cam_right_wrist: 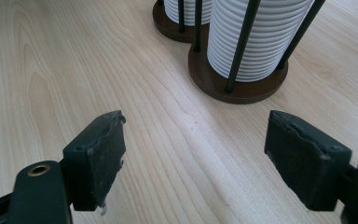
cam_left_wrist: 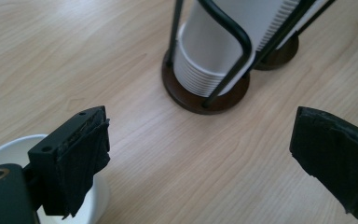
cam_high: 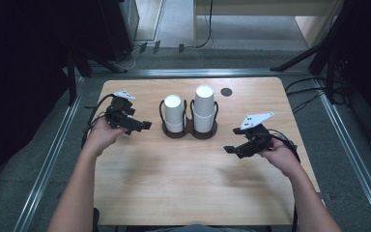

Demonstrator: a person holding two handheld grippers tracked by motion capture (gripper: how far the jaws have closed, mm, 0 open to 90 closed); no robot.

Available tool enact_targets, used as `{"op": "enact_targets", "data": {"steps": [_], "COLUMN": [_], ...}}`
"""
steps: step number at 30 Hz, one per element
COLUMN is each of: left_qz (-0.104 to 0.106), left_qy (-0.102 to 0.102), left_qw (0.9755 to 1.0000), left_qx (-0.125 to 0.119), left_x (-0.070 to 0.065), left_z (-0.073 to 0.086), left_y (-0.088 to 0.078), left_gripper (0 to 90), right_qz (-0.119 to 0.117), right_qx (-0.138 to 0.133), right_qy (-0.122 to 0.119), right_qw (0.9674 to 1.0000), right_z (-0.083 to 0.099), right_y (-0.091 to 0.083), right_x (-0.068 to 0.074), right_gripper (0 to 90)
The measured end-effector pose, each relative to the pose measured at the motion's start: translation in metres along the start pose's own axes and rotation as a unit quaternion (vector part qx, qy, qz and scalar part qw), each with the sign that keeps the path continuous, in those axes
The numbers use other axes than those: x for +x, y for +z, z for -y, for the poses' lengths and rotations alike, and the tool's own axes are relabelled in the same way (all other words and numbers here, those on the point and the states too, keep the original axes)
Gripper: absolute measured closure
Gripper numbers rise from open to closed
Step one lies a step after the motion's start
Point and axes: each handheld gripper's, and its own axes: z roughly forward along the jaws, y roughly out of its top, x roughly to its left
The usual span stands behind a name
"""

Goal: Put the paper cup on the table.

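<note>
You've got two stacks of white paper cups on the worktop (cam_high: 140, 193), each standing in its own black wire holder on a round dark base. The two bases touch, side by side, toward the far middle of the wood. The left stack (cam_high: 173, 113) is the shorter one; the right stack (cam_high: 204, 108) rises a little higher. Both stand upright, long axis vertical, closed bottoms up.

Your left gripper (cam_high: 142, 126) sits just left of the holders, pointing right toward the shorter stack, jaws wide apart with nothing between them. In the left gripper view that stack (cam_left_wrist: 209, 51) stands ahead of the jaws with bare wood in the gap, and one loose white cup (cam_left_wrist: 9, 151) shows at the bottom left, partly behind the left jaw, open mouth up. I can't tell whether the jaw touches it.

Your right gripper (cam_high: 235, 149) is to the right of the holders and nearer to you, aimed left. Its jaws are also spread, holding nothing. In the right gripper view the taller stack (cam_right_wrist: 256, 37) stands ahead and slightly right, apart from the jaws.

There's one small dark round spot (cam_high: 226, 91) near the far edge.
</note>
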Motion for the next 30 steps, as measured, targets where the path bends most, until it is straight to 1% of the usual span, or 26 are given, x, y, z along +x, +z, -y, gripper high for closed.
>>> {"op": "enact_targets", "data": {"steps": [3,7,9,11,13,15,16,17,19,20,21,22,24,25,27,30], "left_qz": [0.005,-0.008,0.002,0.017,0.017,0.024,0.029,0.035,0.053,0.060,0.061,0.058,0.043,0.038,0.038,0.035], "left_qy": [0.005,0.023,0.024,0.028,0.040,0.048,0.048,0.044,0.028,0.023,0.021,0.026,0.040,0.044,0.049,0.064], "left_qw": [1.0000,0.9997,0.9996,0.9992,0.9987,0.9983,0.9981,0.9982,0.9980,0.9978,0.9977,0.9978,0.9980,0.9981,0.9978,0.9969], "left_qx": [-0.005,-0.008,-0.015,-0.023,-0.024,-0.024,-0.024,-0.023,-0.020,-0.020,-0.021,-0.019,-0.022,-0.022,-0.025,-0.028], "left_x": [-0.006,-0.017,-0.022,-0.028,-0.035,-0.041,-0.043,-0.045,-0.047,-0.049,-0.051,-0.053,-0.058,-0.059,-0.063,-0.069], "left_z": [0.002,0.004,0.006,0.008,0.009,0.010,0.011,0.011,0.012,0.012,0.013,0.013,0.013,0.013,0.013,0.011], "left_y": [0.003,0.010,0.013,0.017,0.020,0.023,0.025,0.027,0.030,0.032,0.033,0.034,0.036,0.037,0.039,0.043], "left_gripper": [4.8,4.7,4.7,4.7,4.7,4.7,4.7,4.7,4.7,4.7,4.7,4.7,4.7,4.7,4.7,4.7], "right_qz": [0.000,0.001,0.000,-0.003,-0.004,-0.005,-0.006,-0.006,-0.006,-0.005,-0.005,-0.007,-0.007,-0.008,-0.009,-0.016], "right_qx": [0.000,0.001,0.002,0.004,0.007,0.006,0.007,0.007,0.007,0.007,0.007,0.008,0.008,0.008,0.009,0.012], "right_qy": [0.002,-0.002,0.000,0.001,-0.001,-0.005,-0.005,-0.007,-0.006,-0.006,-0.005,-0.004,-0.007,-0.007,-0.007,0.000], "right_qw": [1.0000,1.0000,1.0000,1.0000,1.0000,1.0000,0.9999,0.9999,0.9999,0.9999,0.9999,0.9999,0.9999,0.9999,0.9999,0.9998], "right_z": [0.000,-0.001,-0.001,-0.001,0.000,-0.001,-0.001,-0.002,-0.002,-0.001,-0.001,-0.001,-0.001,-0.001,-0.002,-0.002], "right_y": [-0.001,-0.001,0.000,0.001,0.002,0.002,0.003,0.003,0.003,0.003,0.003,0.003,0.003,0.004,0.005,0.008], "right_x": [0.002,0.004,0.005,0.007,0.009,0.010,0.011,0.011,0.012,0.012,0.013,0.013,0.015,0.016,0.017,0.019], "right_gripper": [20.3,20.3,20.3,20.3,20.3,20.3,20.3,20.3,20.3,20.3,20.3,20.3,20.3,20.3,20.3,20.3]}}
